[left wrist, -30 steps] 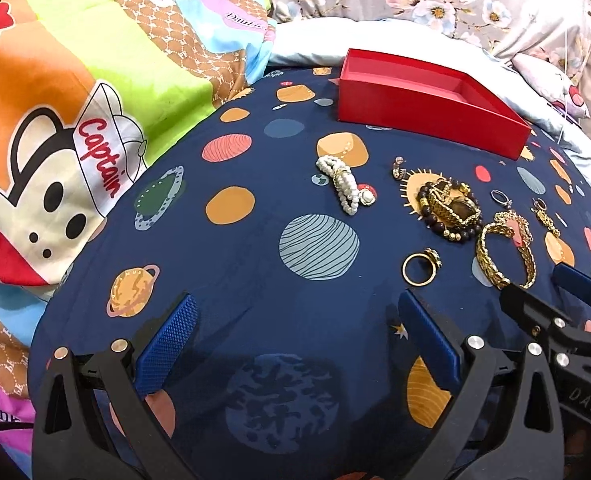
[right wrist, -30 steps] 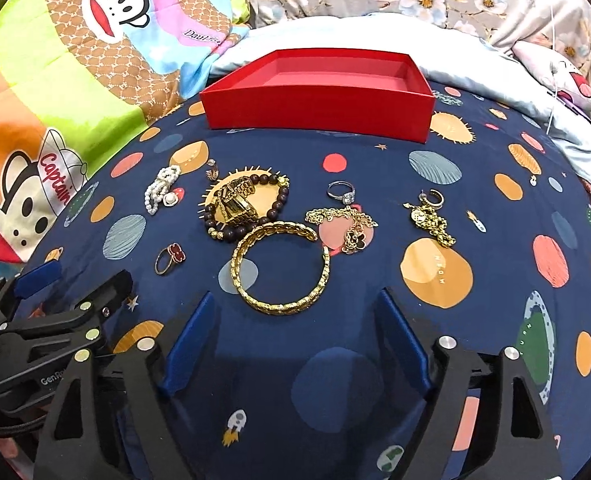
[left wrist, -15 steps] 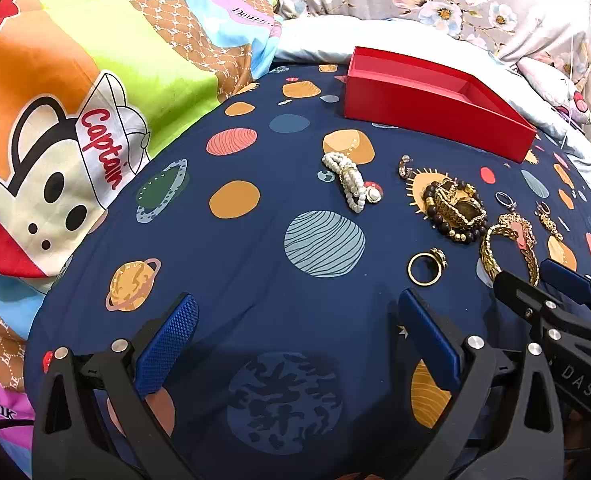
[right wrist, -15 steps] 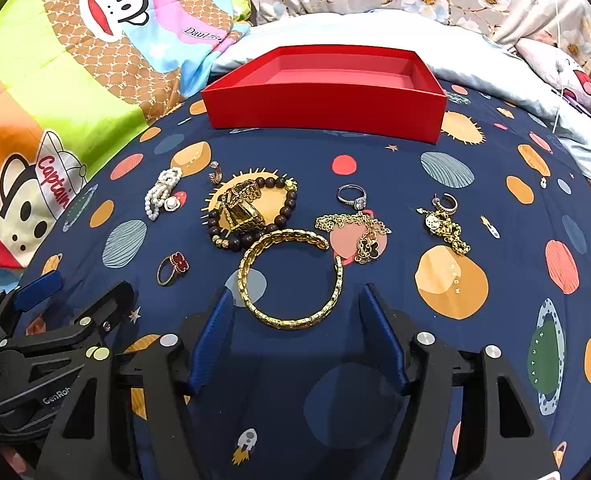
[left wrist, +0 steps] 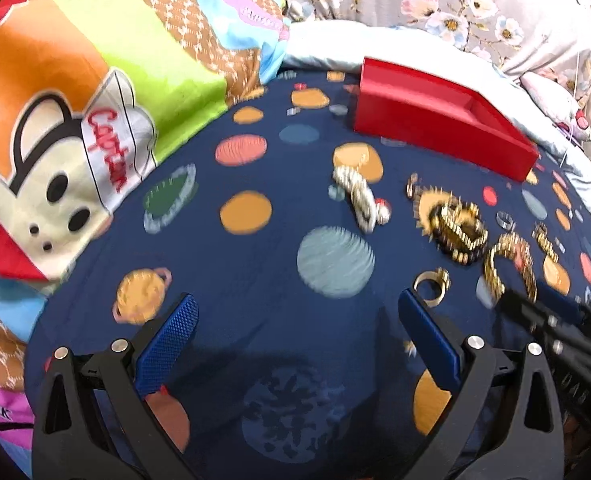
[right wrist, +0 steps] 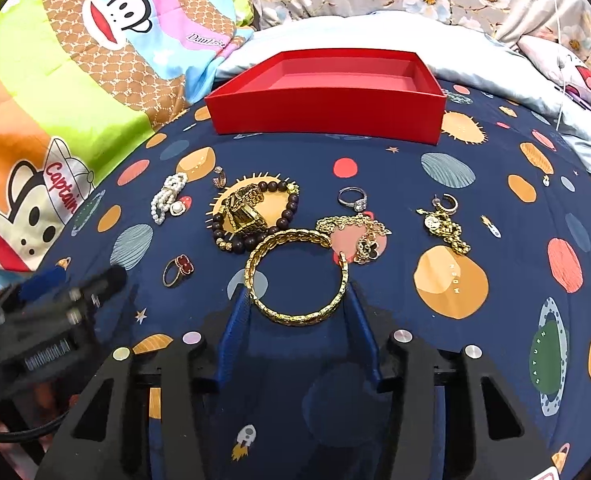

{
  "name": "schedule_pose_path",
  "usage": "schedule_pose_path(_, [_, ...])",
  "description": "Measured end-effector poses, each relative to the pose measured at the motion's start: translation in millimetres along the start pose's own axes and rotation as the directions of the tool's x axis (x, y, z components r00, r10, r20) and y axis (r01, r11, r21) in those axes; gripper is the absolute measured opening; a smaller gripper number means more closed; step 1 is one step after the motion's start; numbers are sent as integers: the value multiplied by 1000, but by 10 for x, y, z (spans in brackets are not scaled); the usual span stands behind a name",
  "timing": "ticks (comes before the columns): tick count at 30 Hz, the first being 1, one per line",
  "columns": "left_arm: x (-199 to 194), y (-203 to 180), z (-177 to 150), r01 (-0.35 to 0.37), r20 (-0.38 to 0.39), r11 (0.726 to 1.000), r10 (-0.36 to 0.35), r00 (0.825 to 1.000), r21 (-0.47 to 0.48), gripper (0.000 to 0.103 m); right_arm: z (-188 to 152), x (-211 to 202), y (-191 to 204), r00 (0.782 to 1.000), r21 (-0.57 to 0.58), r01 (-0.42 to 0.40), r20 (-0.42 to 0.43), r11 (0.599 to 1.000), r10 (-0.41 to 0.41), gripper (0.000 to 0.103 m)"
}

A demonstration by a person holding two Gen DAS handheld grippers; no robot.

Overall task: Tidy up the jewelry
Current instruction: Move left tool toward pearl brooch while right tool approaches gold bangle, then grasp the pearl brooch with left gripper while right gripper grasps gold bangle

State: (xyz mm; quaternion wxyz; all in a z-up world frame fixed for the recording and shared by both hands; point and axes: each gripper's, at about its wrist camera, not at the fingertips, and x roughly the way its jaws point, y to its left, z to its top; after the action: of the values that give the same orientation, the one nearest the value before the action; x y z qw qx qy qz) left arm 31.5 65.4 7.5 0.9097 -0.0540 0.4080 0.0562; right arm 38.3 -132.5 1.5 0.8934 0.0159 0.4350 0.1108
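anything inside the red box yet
The red box shows only bare red floor in the right wrist view; its front wall hides the nearest strip of floor.

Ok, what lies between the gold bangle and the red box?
In the right wrist view, the bead bracelet and gold chain lie just beyond the gold bangle; past them, bare sheet up to the red box.
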Motion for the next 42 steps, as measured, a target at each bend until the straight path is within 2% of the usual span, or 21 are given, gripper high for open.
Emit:
schedule_pose_path(3, [8,-49,188,20,23,1000,-20,1000,3,98,-16,-29,-53,1000,16,-5,4,1000,5,48])
schedule_pose_path(6, [130,-131,366,41,12,999,-41,999,4,98,-37,-50,-106,1000,31,-3,3,1000,3,48])
schedule_pose_path(8, [269,-202,458,25,0,1000,-25,1000,15,98,-47,-61,-141,1000,42,-1,2,999,1,48])
schedule_pose_path(9, [342,-225,487,14,-7,1000,-14,1000,18,92,-52,-63,-156,1000,47,-1,2,999,1,48])
schedule_pose_path(10, [398,-234,506,13,-16,1000,-12,1000,20,82,-56,-67,-168,1000,50,-2,2,999,2,48])
schedule_pose_path(11, [483,-247,525,10,-39,1000,-10,999,20,77,-58,-68,-172,1000,52,-3,3,999,3,48])
schedule_pose_path(12, [543,-248,536,9,-56,1000,-9,998,14,73,-57,-67,-170,1000,52,-3,3,999,3,48])
schedule_pose_path(14, [618,-240,551,12,-67,1000,-12,998,0,73,-59,-66,-171,1000,47,-1,3,999,1,48])
schedule_pose_path(16, [622,-275,557,-11,-56,1000,13,998,29,59,-56,-65,-172,1000,45,-3,2,999,3,48])
schedule_pose_path(17, [623,-280,553,-15,-54,999,17,998,36,56,-54,-65,-174,1000,44,-5,2,999,4,48])
schedule_pose_path(20, [600,-285,528,-7,-46,999,10,999,51,33,-53,-66,-158,1000,43,-8,4,999,8,48])
schedule_pose_path(21, [590,-286,523,1,-45,999,2,999,54,22,-53,-68,-155,1000,43,-9,5,999,9,48])
schedule_pose_path(22, [583,-283,522,5,-46,999,-3,999,54,19,-54,-72,-153,1000,42,-10,7,999,9,48])
schedule_pose_path(27, [474,-264,494,35,-33,998,-33,999,51,18,-55,-104,-139,1000,35,-12,15,999,11,48])
schedule_pose_path(32, [253,-265,547,77,-3,995,-77,997,56,13,-24,-199,-150,999,34,-20,27,999,19,48])
schedule_pose_path(42, [-161,-354,889,136,98,985,-146,984,103,13,391,-552,-308,989,22,-3,145,1000,0,48])
